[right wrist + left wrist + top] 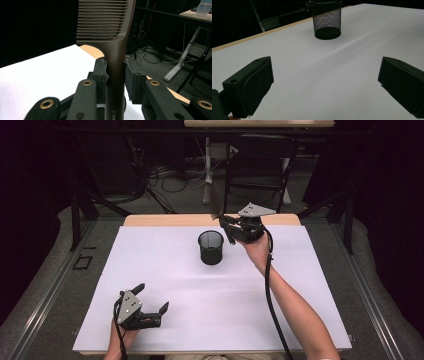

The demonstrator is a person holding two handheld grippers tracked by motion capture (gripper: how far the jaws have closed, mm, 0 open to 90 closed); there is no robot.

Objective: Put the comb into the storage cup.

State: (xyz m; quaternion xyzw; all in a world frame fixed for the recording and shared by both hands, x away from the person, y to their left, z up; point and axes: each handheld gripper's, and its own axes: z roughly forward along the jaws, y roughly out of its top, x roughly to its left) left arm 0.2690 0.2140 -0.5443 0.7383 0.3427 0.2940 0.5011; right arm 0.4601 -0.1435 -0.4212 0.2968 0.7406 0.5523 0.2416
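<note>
We read this as a lab or recording workroom, not a home. The bench is a plain wooden top almost wholly covered by a white sheet, its bare wood showing along the far edge. Black curtains close off both sides, leaving the surroundings dark. Beyond the far edge we note a tangle of loose cables on a grey carpeted floor, a black chair and the white leg of another desk. On that desk, in the right gripper view, stands a clear plastic cup. Metal rails run along both sides of the bench.
</note>
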